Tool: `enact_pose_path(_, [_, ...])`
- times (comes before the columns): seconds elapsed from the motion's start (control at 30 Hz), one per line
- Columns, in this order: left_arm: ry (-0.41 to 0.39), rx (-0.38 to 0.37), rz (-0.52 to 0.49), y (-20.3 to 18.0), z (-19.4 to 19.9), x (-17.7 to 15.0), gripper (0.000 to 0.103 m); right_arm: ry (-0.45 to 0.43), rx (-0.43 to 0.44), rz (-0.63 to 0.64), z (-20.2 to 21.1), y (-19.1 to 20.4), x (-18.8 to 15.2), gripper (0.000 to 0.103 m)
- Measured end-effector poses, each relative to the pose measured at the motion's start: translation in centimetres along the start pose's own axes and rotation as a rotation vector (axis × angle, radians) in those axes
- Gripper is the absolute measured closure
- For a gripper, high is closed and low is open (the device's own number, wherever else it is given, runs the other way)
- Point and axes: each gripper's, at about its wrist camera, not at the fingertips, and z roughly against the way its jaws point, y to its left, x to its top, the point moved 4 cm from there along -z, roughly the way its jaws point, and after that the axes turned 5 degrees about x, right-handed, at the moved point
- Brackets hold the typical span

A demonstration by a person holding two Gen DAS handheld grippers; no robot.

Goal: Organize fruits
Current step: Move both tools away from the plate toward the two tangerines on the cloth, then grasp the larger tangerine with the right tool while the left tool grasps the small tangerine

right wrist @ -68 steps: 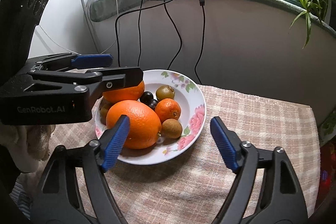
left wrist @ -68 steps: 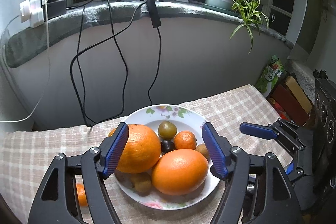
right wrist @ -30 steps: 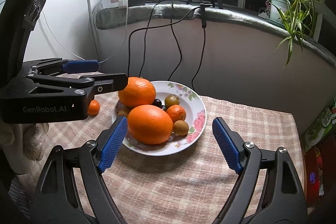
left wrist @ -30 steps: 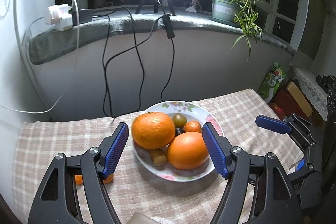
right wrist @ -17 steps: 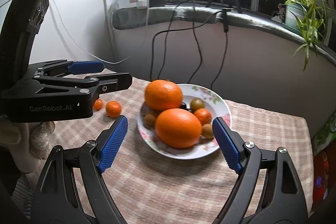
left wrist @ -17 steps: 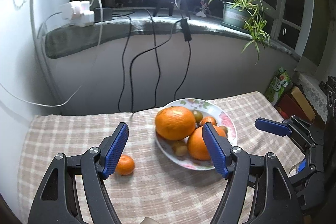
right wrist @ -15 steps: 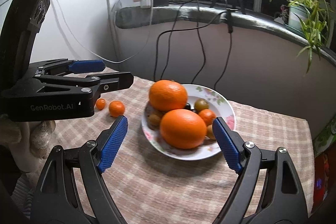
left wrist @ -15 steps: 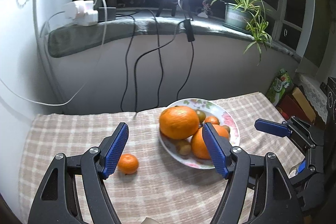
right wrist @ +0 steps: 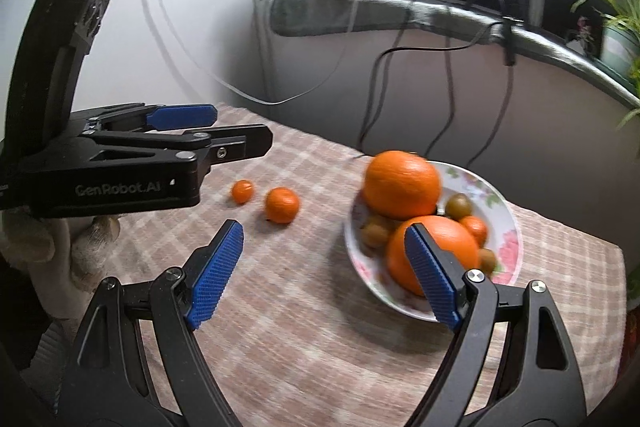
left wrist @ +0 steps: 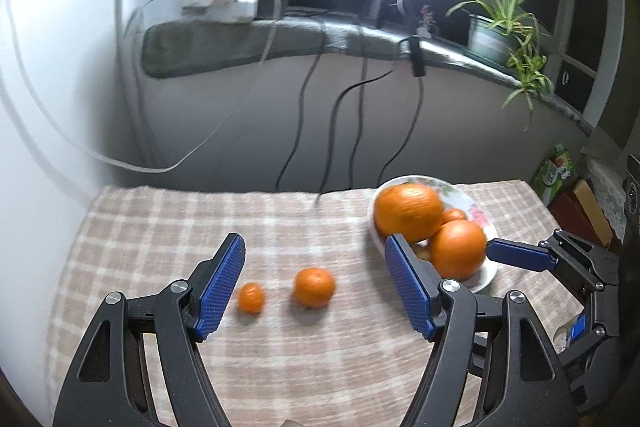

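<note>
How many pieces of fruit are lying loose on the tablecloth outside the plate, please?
2: a small mandarin and, just right of it, a larger one, both left of the plate.

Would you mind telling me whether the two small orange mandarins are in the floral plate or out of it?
Out. The two small orange mandarins lie on the checked cloth, apart from the floral plate.

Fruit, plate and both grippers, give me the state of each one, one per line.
Left gripper: open, holding nothing.
Right gripper: open, holding nothing.
Plate: upright on the cloth, loaded with fruit.
Two big oranges: piled in the plate.
Larger tangerine: loose on the cloth.
Smaller tangerine: loose on the cloth.
</note>
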Motion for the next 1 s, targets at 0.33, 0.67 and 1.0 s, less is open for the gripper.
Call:
enact_pose_path(0.33, [0.066,0.044,0.09,5.6,-0.7,-2.9,0.039,0.049,0.086,-0.006,-3.2,2.0,0.3,0.018])
enact_pose_path(0.67, [0.148,0.029,0.137,8.0,-1.9,-6.0,0.057,0.101,0.103,0.019,-5.9,2.8,0.6,0.039])
enact_pose_path(1.0, [0.191,-0.052,0.131,6.5,-4.0,-6.3,0.069,0.162,0.094,0.041,-8.9,3.4,1.0,0.056])
